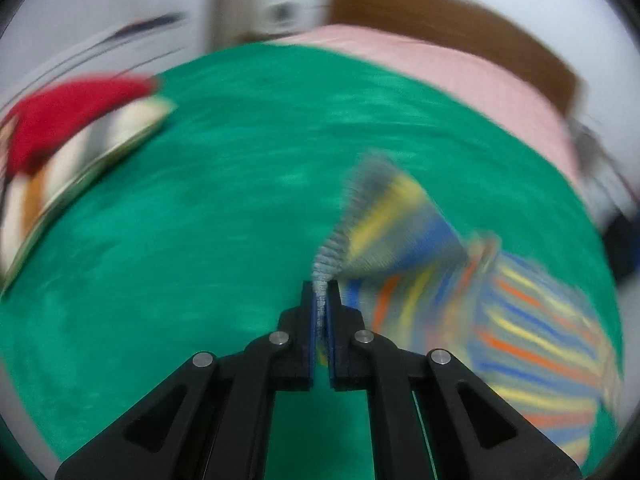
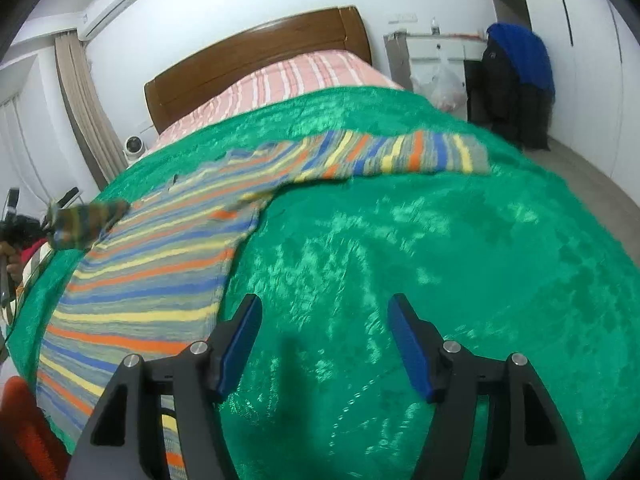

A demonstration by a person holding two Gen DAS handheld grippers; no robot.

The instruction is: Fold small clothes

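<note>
A striped knit sweater (image 2: 152,272) in grey, blue, yellow and orange lies on the green blanket (image 2: 400,260), body at the left, one sleeve (image 2: 400,154) stretched out to the right. My left gripper (image 1: 320,300) is shut on the cuff of the other sleeve (image 1: 384,216) and holds it lifted; that view is motion-blurred. The lifted sleeve also shows at the left edge of the right wrist view (image 2: 86,220). My right gripper (image 2: 324,344) is open and empty above bare blanket, just right of the sweater's hem.
Folded clothes, red on top (image 1: 68,120), are stacked at the blanket's left edge. A pink striped bedsheet (image 2: 288,76) and wooden headboard (image 2: 256,56) lie beyond. A chair draped with dark coats (image 2: 516,80) stands by the far wall.
</note>
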